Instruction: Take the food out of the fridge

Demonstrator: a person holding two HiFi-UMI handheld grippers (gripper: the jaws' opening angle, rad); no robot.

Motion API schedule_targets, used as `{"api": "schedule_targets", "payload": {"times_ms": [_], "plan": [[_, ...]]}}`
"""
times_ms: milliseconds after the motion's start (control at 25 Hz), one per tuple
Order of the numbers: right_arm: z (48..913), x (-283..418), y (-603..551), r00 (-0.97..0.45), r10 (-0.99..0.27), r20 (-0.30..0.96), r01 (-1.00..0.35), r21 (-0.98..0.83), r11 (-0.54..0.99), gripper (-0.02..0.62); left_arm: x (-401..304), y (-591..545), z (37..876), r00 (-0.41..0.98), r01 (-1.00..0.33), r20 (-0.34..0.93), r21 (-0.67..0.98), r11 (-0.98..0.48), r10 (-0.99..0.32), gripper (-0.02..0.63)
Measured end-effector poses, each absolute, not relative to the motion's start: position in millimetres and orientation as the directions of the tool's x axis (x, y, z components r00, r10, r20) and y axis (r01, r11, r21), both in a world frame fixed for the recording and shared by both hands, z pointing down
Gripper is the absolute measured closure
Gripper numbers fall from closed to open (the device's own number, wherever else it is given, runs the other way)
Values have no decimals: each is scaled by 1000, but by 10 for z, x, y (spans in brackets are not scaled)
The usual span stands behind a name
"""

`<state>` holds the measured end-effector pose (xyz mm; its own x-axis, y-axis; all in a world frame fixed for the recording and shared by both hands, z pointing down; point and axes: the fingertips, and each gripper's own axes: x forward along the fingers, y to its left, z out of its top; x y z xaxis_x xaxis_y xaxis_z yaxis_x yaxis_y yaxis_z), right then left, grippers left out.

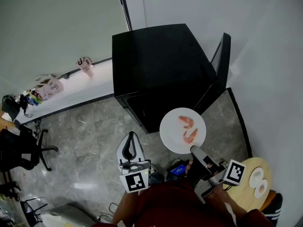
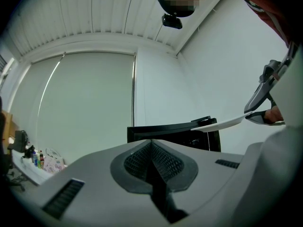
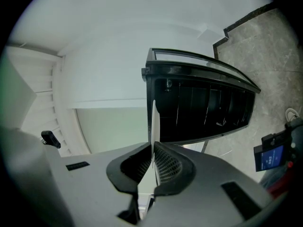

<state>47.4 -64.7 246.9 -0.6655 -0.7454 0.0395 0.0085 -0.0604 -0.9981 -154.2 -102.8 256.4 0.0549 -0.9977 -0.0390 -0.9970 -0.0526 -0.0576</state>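
A white plate with two shrimps on it hangs in front of the black mini fridge. My right gripper is shut on the plate's near rim; in the right gripper view the plate stands edge-on between the pads. The fridge door is swung open to the right. My left gripper is shut and holds nothing, lower left of the plate. In the left gripper view the plate shows thin at the right, over the fridge.
A small round wooden table with white dishes stands at the lower right. A white ledge with a cup and a pink bag runs along the left wall. A black office chair stands at the far left on the grey stone floor.
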Motion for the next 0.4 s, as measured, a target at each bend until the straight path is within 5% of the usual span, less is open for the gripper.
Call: {"api": "schedule_targets", "payload": {"times_ms": [400], "plan": [[2468, 487, -663, -660, -750, 42, 8, -998, -63, 561, -1479, -1052, 2586, 60, -998, -37, -18, -60, -997, 592]]}}
